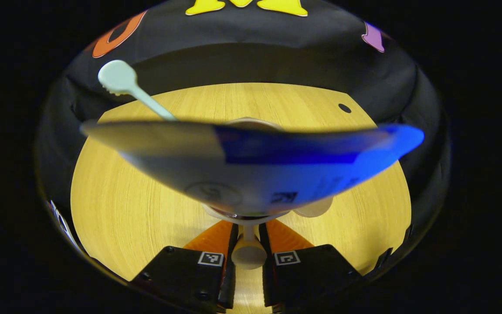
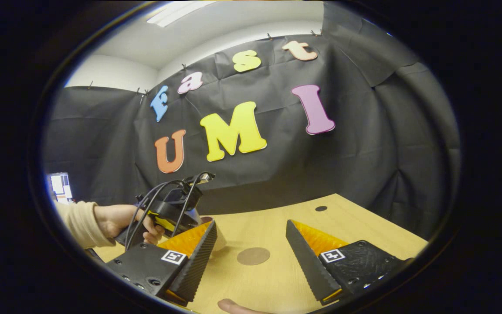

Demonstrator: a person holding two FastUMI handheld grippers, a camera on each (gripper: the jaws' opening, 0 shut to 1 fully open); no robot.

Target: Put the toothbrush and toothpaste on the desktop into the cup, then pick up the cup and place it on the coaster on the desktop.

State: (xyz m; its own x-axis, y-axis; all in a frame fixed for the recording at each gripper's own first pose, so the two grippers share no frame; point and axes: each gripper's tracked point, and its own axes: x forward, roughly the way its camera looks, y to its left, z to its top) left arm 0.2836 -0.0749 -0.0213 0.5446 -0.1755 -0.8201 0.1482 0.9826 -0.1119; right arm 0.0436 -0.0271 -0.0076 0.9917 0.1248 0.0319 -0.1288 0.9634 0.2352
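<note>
The toothpaste (image 1: 251,161) is pinched by its cap between the left gripper's (image 1: 248,250) fingers, held above the cup (image 1: 273,209), beside the toothbrush (image 1: 122,83). The right gripper's (image 2: 251,257) fingers are spread above the table (image 2: 277,226), near the coaster (image 2: 253,256).

**Inspector:** State of the enclosure?

**Assistant:** Black cloth wall (image 2: 364,144) hangs behind and to both sides of the counter (image 2: 273,226), creased and pinned along its top edge. Above it a white wall (image 2: 111,72) meets a pale ceiling (image 2: 216,30), where a long light fixture (image 2: 181,12) is lit.

**Inspector:** The counter itself?

**Assistant:** Light wood grain, a cut corner at the far right. A small dark round hole (image 2: 320,208) sits near that far edge; in the left gripper view the same hole (image 1: 344,107) lies at upper right.

**Inspector:** Anything else?

**Assistant:** A lit screen (image 2: 60,186) stands at far left beyond the cloth. The floor cannot be seen.
</note>
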